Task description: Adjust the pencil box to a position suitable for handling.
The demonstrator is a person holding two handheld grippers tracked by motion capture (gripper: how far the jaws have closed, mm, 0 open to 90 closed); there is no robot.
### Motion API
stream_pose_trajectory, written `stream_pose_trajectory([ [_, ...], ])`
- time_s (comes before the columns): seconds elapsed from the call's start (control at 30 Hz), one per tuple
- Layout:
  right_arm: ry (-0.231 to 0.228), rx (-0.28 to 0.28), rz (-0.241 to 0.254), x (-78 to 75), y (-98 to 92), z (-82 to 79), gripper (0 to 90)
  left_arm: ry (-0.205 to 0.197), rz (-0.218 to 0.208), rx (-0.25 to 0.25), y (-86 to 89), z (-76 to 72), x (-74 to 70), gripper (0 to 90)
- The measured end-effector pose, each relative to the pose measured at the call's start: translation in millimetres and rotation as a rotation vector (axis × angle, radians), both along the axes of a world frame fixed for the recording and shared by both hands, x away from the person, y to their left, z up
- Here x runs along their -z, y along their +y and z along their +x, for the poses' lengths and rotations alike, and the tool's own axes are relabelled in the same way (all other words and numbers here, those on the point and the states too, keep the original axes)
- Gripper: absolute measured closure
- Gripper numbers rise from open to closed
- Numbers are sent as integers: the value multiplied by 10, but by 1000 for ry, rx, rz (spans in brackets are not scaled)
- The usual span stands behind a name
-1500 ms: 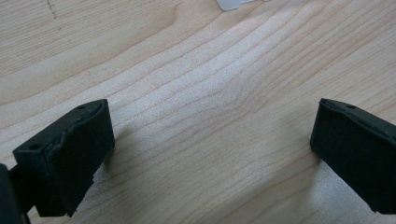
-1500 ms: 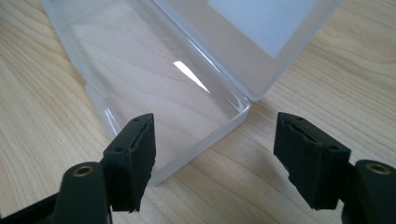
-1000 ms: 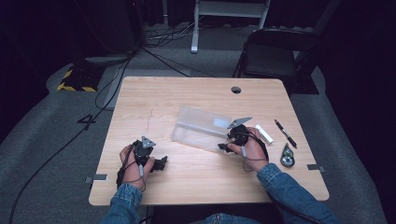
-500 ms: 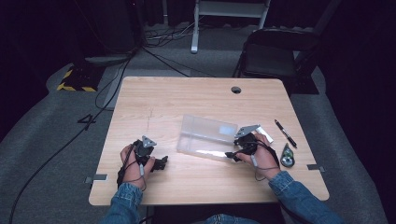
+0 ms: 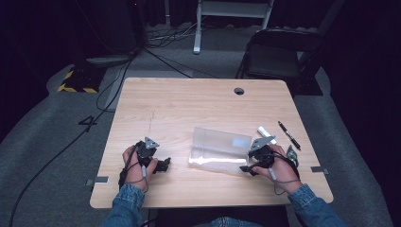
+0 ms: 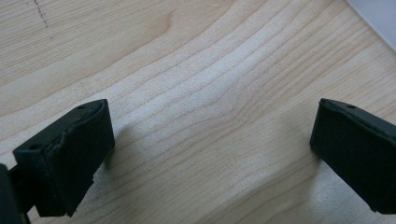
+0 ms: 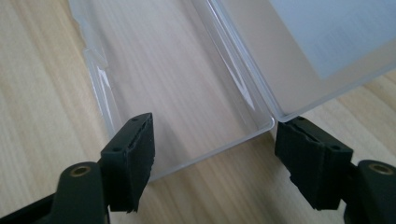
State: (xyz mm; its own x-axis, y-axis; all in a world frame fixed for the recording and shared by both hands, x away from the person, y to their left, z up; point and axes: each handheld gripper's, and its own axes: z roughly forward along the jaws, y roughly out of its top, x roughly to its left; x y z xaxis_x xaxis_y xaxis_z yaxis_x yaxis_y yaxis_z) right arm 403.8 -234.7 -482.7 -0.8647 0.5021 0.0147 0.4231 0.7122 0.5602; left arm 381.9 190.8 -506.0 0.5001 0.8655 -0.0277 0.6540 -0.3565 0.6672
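A clear plastic box [image 5: 220, 150] lies open on the wooden table [image 5: 189, 104], right of centre, with its lid folded back. My right gripper [image 5: 246, 169] is at the box's near right end. In the right gripper view its jaws [image 7: 222, 161] stand wide apart, with the end wall of the box's tray [image 7: 187, 93] just ahead of the tips and the pads pressing on nothing. The lid [image 7: 327, 42] lies to the right of the tray. My left gripper [image 5: 163, 164] rests at the near left, open over bare wood [image 6: 210, 107]. A corner of the box [image 6: 379, 16] shows at that view's top right.
Right of the box lie a white tube-like piece [image 5: 266, 134], a black pen [image 5: 288, 135] and a small dark green item [image 5: 292, 153]. A cable hole [image 5: 239, 91] sits near the table's far edge. A black chair [image 5: 274, 56] and floor cables stand beyond the table.
My right hand has moved to the right and nearer to the table's front edge. The clear box has shifted the same way and lies squarer. The left hand has stayed put.
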Motion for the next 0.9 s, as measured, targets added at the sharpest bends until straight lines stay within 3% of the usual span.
stream_pose_trajectory([
  [0.5, 21, -106, -35, -23, -206, -220, 281, 0, 3, 17, -29, 31, -2, 1],
  [0.9, 15, -71, -13, 0, -227, -205, 224, 0, 3, 43, -68, 94, -3, 1],
])
